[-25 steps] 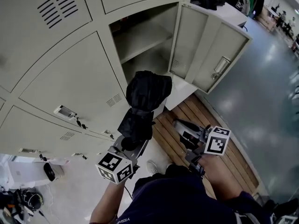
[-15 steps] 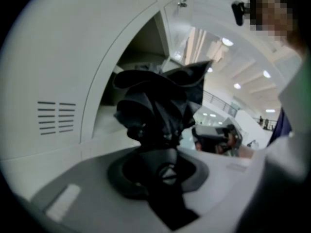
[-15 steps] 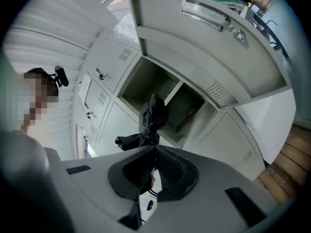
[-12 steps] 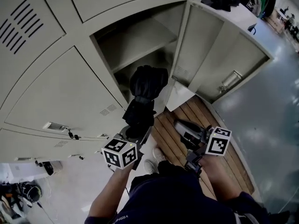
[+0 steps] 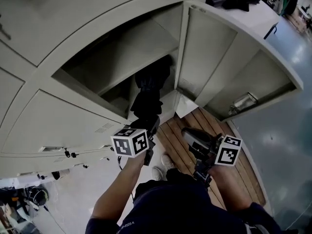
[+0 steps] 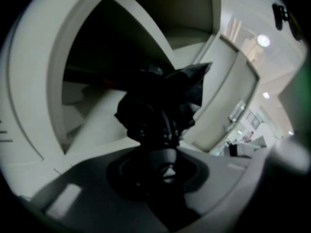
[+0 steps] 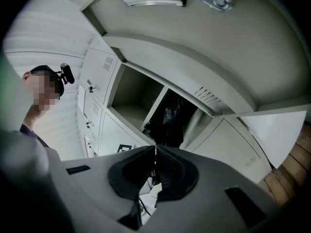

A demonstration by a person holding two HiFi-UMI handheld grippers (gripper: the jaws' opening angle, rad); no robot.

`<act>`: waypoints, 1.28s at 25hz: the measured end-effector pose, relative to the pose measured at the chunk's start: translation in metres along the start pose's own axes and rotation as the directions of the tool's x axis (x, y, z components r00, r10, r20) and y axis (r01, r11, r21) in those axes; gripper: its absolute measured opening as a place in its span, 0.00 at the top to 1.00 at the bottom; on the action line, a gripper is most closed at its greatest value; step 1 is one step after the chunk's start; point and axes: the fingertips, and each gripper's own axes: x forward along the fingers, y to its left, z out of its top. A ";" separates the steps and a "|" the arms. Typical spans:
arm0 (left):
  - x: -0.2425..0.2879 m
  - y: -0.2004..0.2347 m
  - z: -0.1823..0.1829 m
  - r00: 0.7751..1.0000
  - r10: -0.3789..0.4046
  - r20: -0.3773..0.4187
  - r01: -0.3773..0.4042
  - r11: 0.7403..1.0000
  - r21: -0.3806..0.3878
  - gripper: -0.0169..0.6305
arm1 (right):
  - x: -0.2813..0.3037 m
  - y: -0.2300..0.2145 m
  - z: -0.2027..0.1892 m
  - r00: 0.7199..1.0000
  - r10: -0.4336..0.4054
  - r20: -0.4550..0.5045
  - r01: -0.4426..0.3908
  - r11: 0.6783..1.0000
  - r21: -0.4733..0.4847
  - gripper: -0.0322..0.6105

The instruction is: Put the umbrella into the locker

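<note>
The black folded umbrella [image 5: 148,94] stands upright in my left gripper [image 5: 150,125], which is shut on its handle end. Its upper part is inside the open locker [image 5: 112,77], in the compartment below the shelf [image 5: 129,45]. In the left gripper view the umbrella [image 6: 160,106] rises straight from the left gripper [image 6: 164,165] against the locker opening. My right gripper [image 5: 191,136] hangs lower right, over the wooden floor, shut with nothing between its jaws. The right gripper view looks past the right gripper [image 7: 155,153] at the umbrella [image 7: 169,118] in the opening.
The locker door [image 5: 229,57] is swung open to the right, its latch [image 5: 243,101] on the inner face. Closed locker doors [image 5: 58,126] fill the left. A wooden floor strip [image 5: 246,172] runs below the door. The person's shoe [image 5: 158,172] is beneath the grippers.
My left gripper has carried the umbrella forward and down, from in front of the locker into the lower compartment. The right gripper has followed a little, still shut.
</note>
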 end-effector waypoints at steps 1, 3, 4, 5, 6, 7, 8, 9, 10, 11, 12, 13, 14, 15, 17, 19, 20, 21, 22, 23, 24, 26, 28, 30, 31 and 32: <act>0.007 0.004 0.005 1.000 0.007 -0.001 -0.007 1.000 -0.008 0.83 | -0.002 -0.004 0.001 1.000 -0.002 0.001 0.002 1.000 0.006 0.94; 0.019 0.012 0.015 1.000 0.027 0.003 -0.027 0.999 -0.022 0.83 | -0.004 -0.010 0.003 1.000 -0.003 -0.001 0.003 1.000 0.013 0.94; 0.024 0.017 0.020 0.999 0.041 0.005 -0.041 0.999 -0.024 0.83 | -0.005 -0.011 0.003 1.000 -0.003 -0.002 0.003 1.000 0.014 0.94; 0.028 0.021 0.025 0.998 0.056 0.008 -0.055 0.998 -0.021 0.83 | -0.005 -0.013 0.003 1.000 -0.002 -0.004 0.002 1.000 0.016 0.94; 0.032 0.025 0.031 0.998 0.069 0.011 -0.068 0.998 -0.015 0.83 | -0.004 -0.015 0.002 1.000 0.000 -0.007 0.001 1.000 0.020 0.94; 0.035 0.028 0.036 0.997 0.080 0.014 -0.080 0.997 -0.005 0.83 | -0.004 -0.016 0.001 1.000 0.001 -0.011 -0.001 1.000 0.026 0.94; 0.038 0.030 0.042 0.996 0.090 0.017 -0.090 0.996 0.007 0.83 | -0.003 -0.018 -0.001 1.000 0.002 -0.016 -0.002 0.999 0.033 0.94; 0.041 0.032 0.047 0.995 0.099 0.020 -0.100 0.995 0.021 0.83 | -0.002 -0.019 -0.003 1.000 0.003 -0.021 -0.002 0.999 0.040 0.94; 0.044 0.034 0.051 0.994 0.108 0.020 -0.109 0.993 0.036 0.83 | -0.002 -0.021 -0.004 1.000 0.004 -0.026 -0.002 0.999 0.045 0.94; 0.046 0.035 0.055 0.993 0.118 0.020 -0.119 0.992 0.051 0.83 | -0.001 -0.022 -0.004 1.000 0.004 -0.030 -0.002 0.999 0.049 0.94; 0.049 0.037 0.059 0.992 0.127 0.017 -0.128 0.990 0.065 0.83 | 0.000 -0.023 -0.005 0.999 0.003 -0.033 -0.002 0.999 0.052 0.94; 0.051 0.038 0.062 0.991 0.137 0.013 -0.137 0.988 0.076 0.83 | 0.001 -0.025 -0.004 0.999 0.003 -0.034 -0.001 0.998 0.056 0.94; 0.053 0.040 0.065 0.989 0.147 0.008 -0.147 0.985 0.086 0.83 | 0.002 -0.026 -0.003 0.999 0.004 -0.035 -0.002 0.998 0.059 0.94; 0.055 0.042 0.067 0.988 0.156 0.002 -0.156 0.983 0.094 0.83 | 0.003 -0.027 -0.002 0.999 0.004 -0.034 -0.002 0.998 0.059 0.94; 0.057 0.047 0.071 0.985 0.172 -0.011 -0.170 0.980 0.098 0.83 | 0.006 -0.026 0.002 0.999 -0.001 -0.032 0.002 0.999 0.037 0.94; 0.059 0.053 0.073 0.982 0.187 -0.021 -0.184 0.978 0.096 0.83 | 0.011 -0.021 0.010 0.999 -0.017 -0.029 0.016 0.999 -0.040 0.94; 0.059 0.056 0.073 0.981 0.193 -0.026 -0.190 0.977 0.095 0.83 | 0.014 -0.017 0.014 0.999 -0.025 -0.029 0.022 0.996 -0.088 0.94; 0.060 0.059 0.073 0.980 0.198 -0.030 -0.195 0.976 0.093 0.83 | 0.018 -0.013 0.018 0.999 -0.028 -0.029 0.024 0.991 -0.130 0.94; 0.061 0.063 0.073 0.979 0.202 -0.034 -0.199 0.976 0.088 0.83 | 0.022 -0.010 0.021 0.999 -0.026 -0.029 0.021 0.987 -0.159 0.94; 0.062 0.067 0.073 0.978 0.206 -0.038 -0.202 0.976 0.080 0.83 | 0.027 -0.008 0.024 0.999 -0.021 -0.030 0.015 0.985 -0.175 0.94; 0.063 0.070 0.072 0.977 0.209 -0.043 -0.206 0.976 0.073 0.82 | 0.031 -0.006 0.025 0.999 -0.015 -0.032 0.009 0.984 -0.179 0.94; 0.066 0.074 0.073 0.976 0.212 -0.053 -0.209 0.976 0.063 0.81 | 0.038 -0.005 0.026 0.999 -0.006 -0.038 -0.001 0.984 -0.181 0.94; 0.069 0.076 0.075 0.976 0.210 -0.064 -0.206 0.976 0.065 0.79 | 0.047 -0.002 0.028 0.999 0.000 -0.049 -0.010 0.980 -0.197 0.94; 0.071 0.078 0.078 0.975 0.212 -0.070 -0.207 0.976 0.072 0.78 | 0.058 0.003 0.031 0.998 0.012 -0.060 -0.026 0.973 -0.229 0.94; 0.072 0.080 0.080 0.974 0.214 -0.071 -0.209 0.975 0.072 0.78 | 0.063 0.005 0.033 0.998 0.020 -0.064 -0.035 0.969 -0.246 0.94; 0.073 0.082 0.081 0.974 0.216 -0.071 -0.211 0.975 0.069 0.78 | 0.069 0.008 0.036 0.997 0.026 -0.068 -0.043 0.964 -0.262 0.94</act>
